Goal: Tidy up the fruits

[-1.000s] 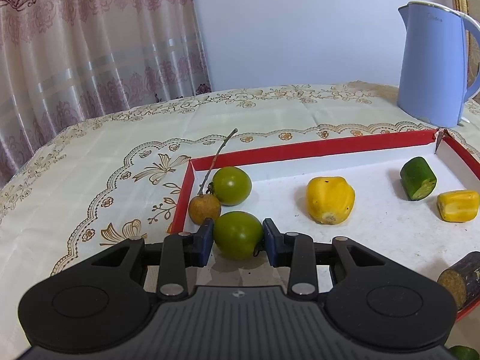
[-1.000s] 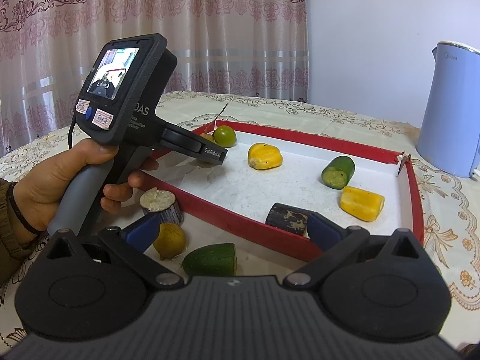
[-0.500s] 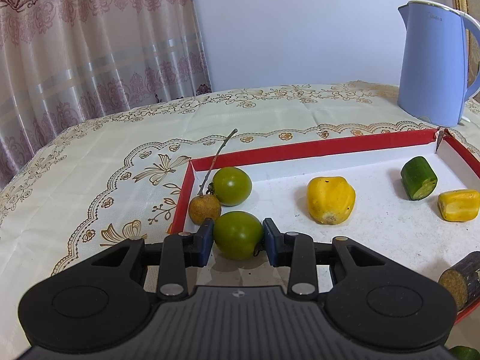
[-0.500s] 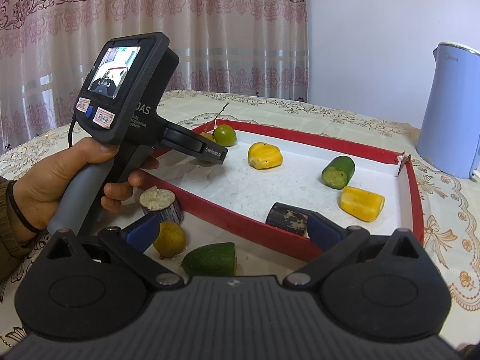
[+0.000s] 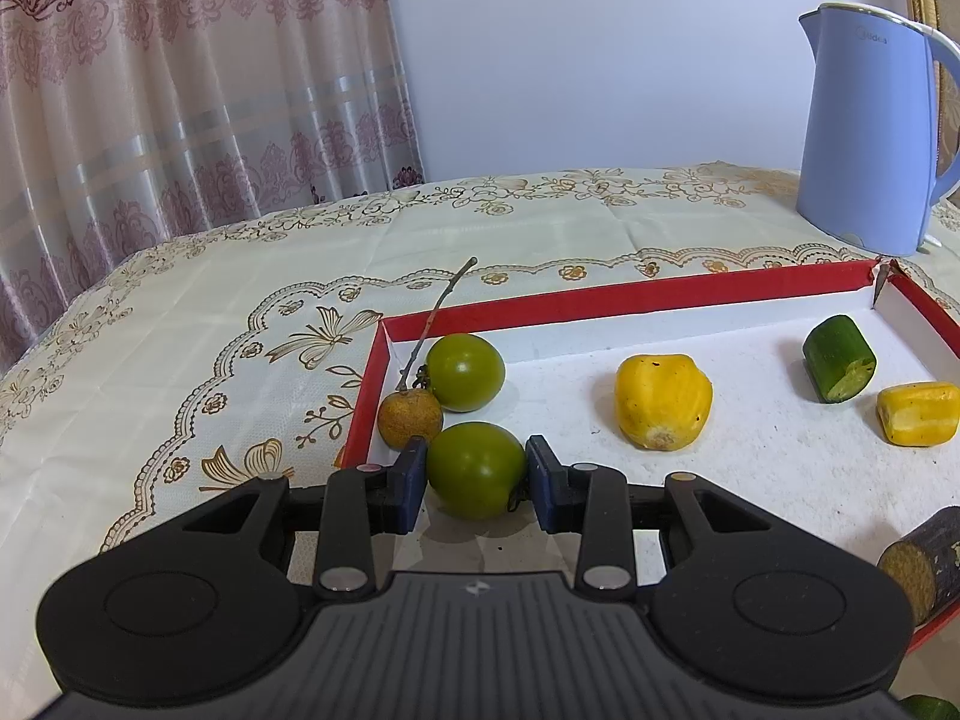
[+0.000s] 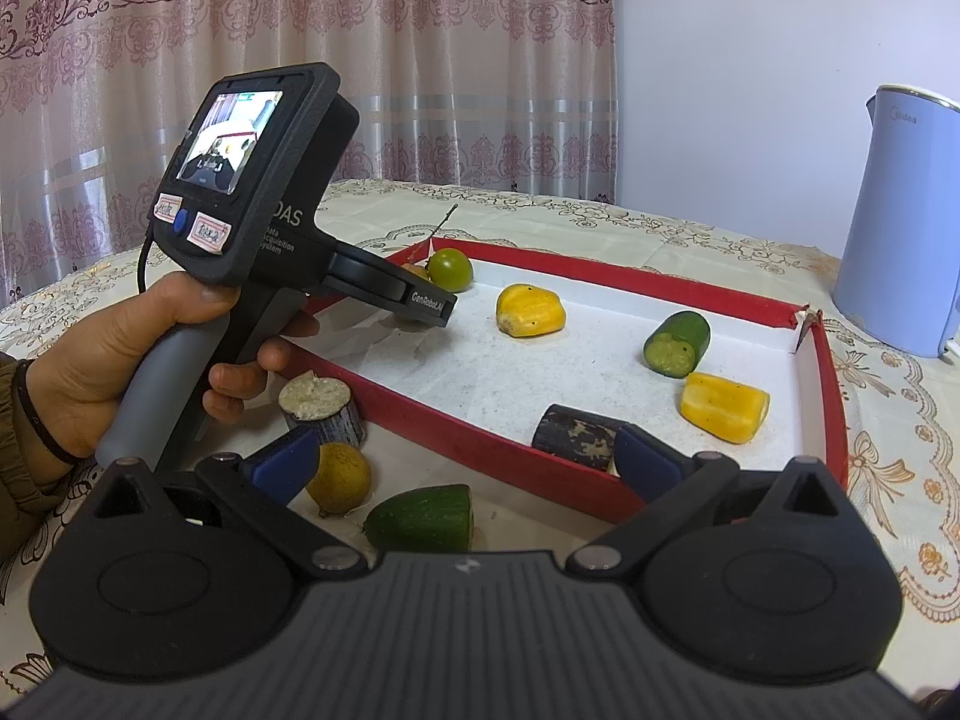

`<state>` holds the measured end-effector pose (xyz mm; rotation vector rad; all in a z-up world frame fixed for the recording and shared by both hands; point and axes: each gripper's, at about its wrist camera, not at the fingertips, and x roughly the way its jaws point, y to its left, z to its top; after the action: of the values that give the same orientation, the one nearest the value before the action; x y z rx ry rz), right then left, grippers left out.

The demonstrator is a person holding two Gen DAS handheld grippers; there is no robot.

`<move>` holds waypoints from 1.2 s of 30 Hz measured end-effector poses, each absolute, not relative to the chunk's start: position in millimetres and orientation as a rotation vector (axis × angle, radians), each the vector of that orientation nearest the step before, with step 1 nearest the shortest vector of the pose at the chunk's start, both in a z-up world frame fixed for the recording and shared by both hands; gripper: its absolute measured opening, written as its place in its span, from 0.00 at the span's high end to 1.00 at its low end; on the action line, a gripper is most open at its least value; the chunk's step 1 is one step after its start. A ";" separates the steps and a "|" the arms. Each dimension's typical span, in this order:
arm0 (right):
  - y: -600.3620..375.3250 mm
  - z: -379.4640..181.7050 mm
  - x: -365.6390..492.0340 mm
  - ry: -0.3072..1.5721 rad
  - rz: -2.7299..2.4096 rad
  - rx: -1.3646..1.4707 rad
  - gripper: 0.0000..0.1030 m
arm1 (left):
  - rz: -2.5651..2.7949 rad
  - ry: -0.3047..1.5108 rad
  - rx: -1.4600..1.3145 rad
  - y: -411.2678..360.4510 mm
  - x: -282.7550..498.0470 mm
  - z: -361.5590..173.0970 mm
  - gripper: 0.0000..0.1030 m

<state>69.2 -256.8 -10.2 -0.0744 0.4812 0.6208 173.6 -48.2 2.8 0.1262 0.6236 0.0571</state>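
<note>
Left gripper [image 5: 476,471] clamped on green fruit [image 5: 476,468] — red tray [image 5: 630,298], floral tablecloth [image 5: 180,324], right gripper [image 6: 462,459] spread.

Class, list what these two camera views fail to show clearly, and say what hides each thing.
1. Right wrist view: the green fruit held by the left gripper is hidden behind that gripper's body.
2. Left wrist view: the dark cut piece is cut off by the right edge.
3. Right wrist view: the handle labels are too small to read.
</note>
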 end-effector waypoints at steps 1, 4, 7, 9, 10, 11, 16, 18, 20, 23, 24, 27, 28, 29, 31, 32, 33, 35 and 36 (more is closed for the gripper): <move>-256.7 -10.1 69.1 0.481 0.621 -0.075 0.00 | 0.057 0.623 0.126 -48.2 173.6 2.8 0.67; -257.5 -10.2 69.4 0.482 0.621 -0.076 0.00 | 0.057 0.623 0.128 -47.6 173.7 2.8 0.67; -259.3 -10.6 70.1 0.482 0.622 -0.077 0.00 | 0.057 0.623 0.126 -48.0 173.7 2.8 0.67; -258.7 -10.5 69.9 0.482 0.622 -0.078 0.00 | 0.057 0.623 0.127 -48.1 173.8 2.8 0.67; -257.9 -10.3 69.6 0.482 0.622 -0.078 0.00 | 0.057 0.623 0.128 -47.6 173.8 2.8 0.67; -259.4 -10.4 69.9 0.482 0.621 -0.078 0.00 | 0.057 0.623 0.127 -48.1 173.8 2.8 0.67; -258.2 -10.5 69.6 0.483 0.621 -0.079 0.00 | 0.057 0.624 0.126 -48.0 174.0 2.8 0.67; -258.8 -10.6 69.7 0.482 0.620 -0.079 0.00 | 0.057 0.623 0.126 -48.2 174.0 2.7 0.67; -258.1 -10.4 69.3 0.482 0.620 -0.080 0.00 | 0.057 0.624 0.125 -47.9 173.9 2.6 0.67; -258.9 -10.5 69.5 0.483 0.621 -0.080 0.00 | 0.057 0.623 0.124 -47.3 174.5 2.5 0.67; -257.7 -10.6 69.3 0.484 0.620 -0.081 0.00 | 0.057 0.622 0.124 -47.5 174.4 2.5 0.67; -257.8 -10.8 69.4 0.484 0.620 -0.082 0.00 | 0.058 0.622 0.122 -47.8 174.7 2.2 0.66; -257.7 -10.7 69.4 0.484 0.620 -0.081 0.00 | 0.057 0.622 0.120 -47.2 174.5 2.3 0.67; -258.0 -10.8 69.5 0.484 0.620 -0.082 0.00 | 0.058 0.622 0.120 -47.6 174.8 2.3 0.66; -258.7 -10.8 69.6 0.484 0.620 -0.081 0.00 | 0.058 0.623 0.120 -48.2 175.1 2.3 0.66; -258.0 -10.6 69.4 0.484 0.620 -0.081 0.00 | 0.058 0.623 0.121 -48.2 175.1 2.3 0.66; -257.9 -10.6 69.3 0.484 0.620 -0.081 0.00 | 0.058 0.623 0.121 -48.1 175.1 2.3 0.66; -258.5 -11.0 69.6 0.484 0.620 -0.081 0.00 | 0.059 0.623 0.121 -48.0 175.3 2.3 0.67; -258.1 -10.8 69.5 0.484 0.620 -0.082 0.00 | 0.058 0.623 0.121 -48.1 175.3 2.3 0.67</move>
<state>69.5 -258.1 -10.8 -0.0820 0.4843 0.6200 175.3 -48.1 2.3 0.1205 0.6232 0.0584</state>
